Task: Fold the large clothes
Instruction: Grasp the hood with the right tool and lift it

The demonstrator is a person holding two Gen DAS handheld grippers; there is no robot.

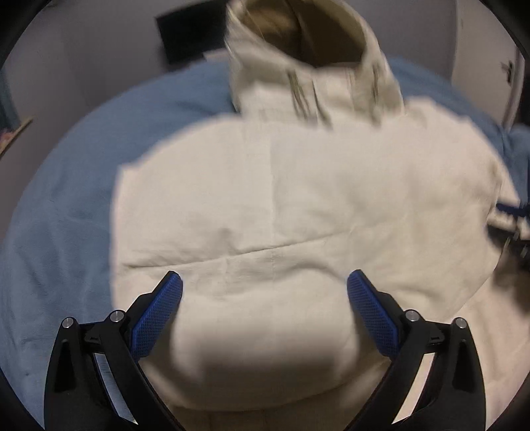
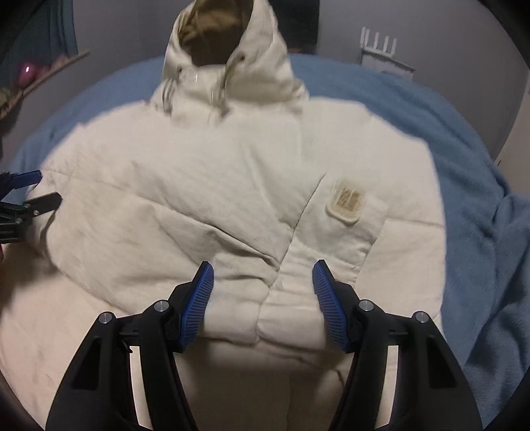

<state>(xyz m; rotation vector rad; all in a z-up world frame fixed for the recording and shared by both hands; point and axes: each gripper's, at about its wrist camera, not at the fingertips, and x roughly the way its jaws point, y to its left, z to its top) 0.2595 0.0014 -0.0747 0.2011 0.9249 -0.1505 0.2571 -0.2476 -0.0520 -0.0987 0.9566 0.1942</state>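
A cream puffer jacket point(image 1: 298, 185) point(image 2: 215, 172) lies flat on a blue bedspread point(image 1: 66, 199) point(image 2: 480, 199). Its hood point(image 1: 298, 49) point(image 2: 232, 49) points away from me, showing a tan lining. A sleeve with a sewn patch point(image 2: 346, 200) is folded across the front. My left gripper point(image 1: 265, 277) hangs open above the jacket's near part, with nothing between its blue pads. My right gripper point(image 2: 263, 265) is open too, over the folded sleeves near the hem, and holds nothing. Each gripper also shows at the edge of the other's view, the right gripper point(image 1: 516, 215) and the left gripper point(image 2: 39, 189).
A paler cream cloth point(image 2: 49, 331) lies under the jacket's near side. The blue bedspread bunches up at the right point(image 2: 503, 232). Beyond the bed are a dark panel on the wall point(image 1: 185, 30), a white rack point(image 2: 381, 49) and a shelf with a pink object point(image 2: 26, 74).
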